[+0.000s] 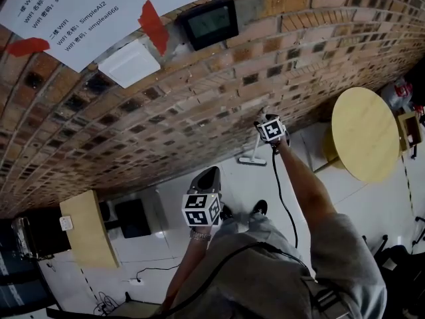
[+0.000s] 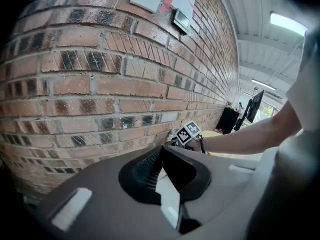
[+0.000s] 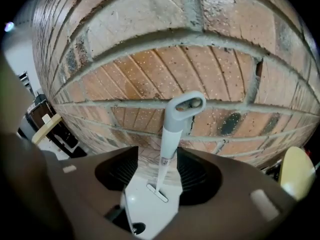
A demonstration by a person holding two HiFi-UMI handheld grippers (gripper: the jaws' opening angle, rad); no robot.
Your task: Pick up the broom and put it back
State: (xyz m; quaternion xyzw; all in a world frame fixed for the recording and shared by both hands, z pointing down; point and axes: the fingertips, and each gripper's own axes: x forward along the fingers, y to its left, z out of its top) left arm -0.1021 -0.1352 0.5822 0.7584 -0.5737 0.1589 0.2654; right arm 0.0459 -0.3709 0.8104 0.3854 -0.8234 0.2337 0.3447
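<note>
The broom [image 3: 167, 144] is grey-white and stands upright against the brick wall [image 3: 150, 79], with its flat head [image 3: 157, 193] on the white floor. Its looped handle top [image 3: 186, 105] touches the bricks. My right gripper [image 3: 157, 156] is open, with a jaw on either side of the handle and neither pad pressing on it. In the head view the right gripper [image 1: 265, 121] is at the wall above the broom [image 1: 254, 153]. My left gripper [image 1: 207, 176] hangs lower and nearer the person. Its jaws [image 2: 161, 154] meet at the tips with nothing between them.
A round yellow table [image 1: 364, 133] stands to the right of the broom. At the left are a wooden cabinet [image 1: 89, 228] and a black box [image 1: 133, 218]. Paper notices [image 1: 86, 12] and a small black display [image 1: 211, 22] hang on the wall. A black cable [image 1: 282, 198] runs along the right arm.
</note>
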